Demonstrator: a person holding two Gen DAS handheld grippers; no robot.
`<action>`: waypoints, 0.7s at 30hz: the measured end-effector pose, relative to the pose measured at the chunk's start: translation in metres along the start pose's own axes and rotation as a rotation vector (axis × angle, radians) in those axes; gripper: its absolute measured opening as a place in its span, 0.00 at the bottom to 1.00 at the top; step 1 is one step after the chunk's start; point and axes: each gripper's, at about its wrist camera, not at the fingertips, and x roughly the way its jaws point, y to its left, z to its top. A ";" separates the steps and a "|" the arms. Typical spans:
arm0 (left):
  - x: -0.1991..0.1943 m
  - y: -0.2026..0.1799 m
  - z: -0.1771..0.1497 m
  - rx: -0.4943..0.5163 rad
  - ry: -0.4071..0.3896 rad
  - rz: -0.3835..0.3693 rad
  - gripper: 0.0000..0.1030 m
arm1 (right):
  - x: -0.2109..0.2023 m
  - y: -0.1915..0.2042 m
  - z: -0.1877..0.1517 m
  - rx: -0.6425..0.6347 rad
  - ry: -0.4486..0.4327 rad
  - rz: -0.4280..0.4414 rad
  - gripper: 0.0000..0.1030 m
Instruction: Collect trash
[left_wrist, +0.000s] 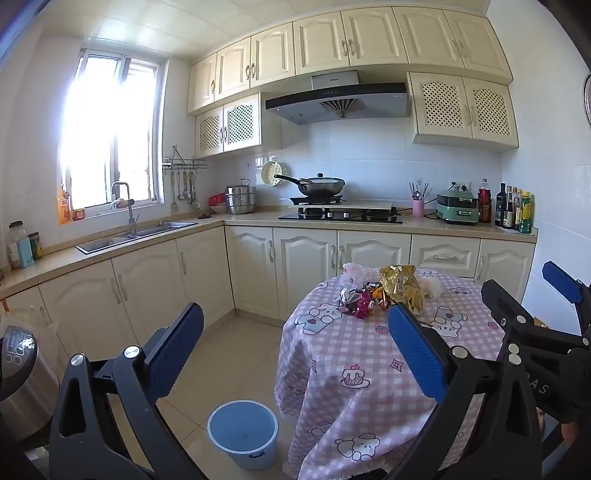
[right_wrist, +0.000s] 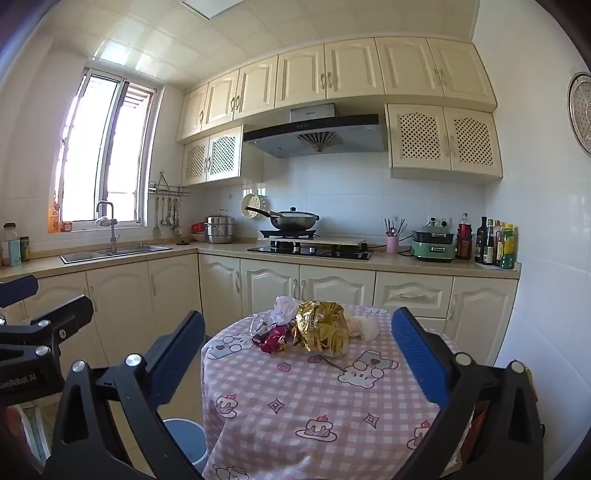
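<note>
A pile of trash lies at the far side of a round table with a pink checked cloth (left_wrist: 369, 354) (right_wrist: 295, 398). The pile holds a crumpled gold foil bag (left_wrist: 402, 286) (right_wrist: 323, 326), small magenta and silver wrappers (left_wrist: 358, 304) (right_wrist: 271, 338) and white tissue (left_wrist: 432, 286) (right_wrist: 365, 326). A blue bucket (left_wrist: 243, 432) (right_wrist: 186, 441) stands on the floor left of the table. My left gripper (left_wrist: 295, 354) is open and empty, held above the floor and table edge. My right gripper (right_wrist: 297, 362) is open and empty, short of the pile. The right gripper also shows in the left wrist view (left_wrist: 528, 291).
Cream cabinets and a counter run along the back and left walls, with a sink (left_wrist: 136, 236), a stove with a wok (left_wrist: 321, 184) and bottles (left_wrist: 513, 212). A steel bin (left_wrist: 18, 373) stands at the far left. Tiled floor (left_wrist: 229, 350) lies between table and cabinets.
</note>
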 end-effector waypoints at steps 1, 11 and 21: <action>0.000 0.000 0.000 0.001 -0.001 -0.001 0.94 | 0.000 0.000 0.000 0.000 -0.001 -0.001 0.96; 0.000 0.000 0.000 0.005 0.001 -0.001 0.94 | 0.000 0.000 0.000 0.000 0.004 0.003 0.96; 0.000 -0.001 -0.001 0.006 0.003 -0.003 0.94 | 0.002 0.003 0.000 0.003 0.005 0.004 0.96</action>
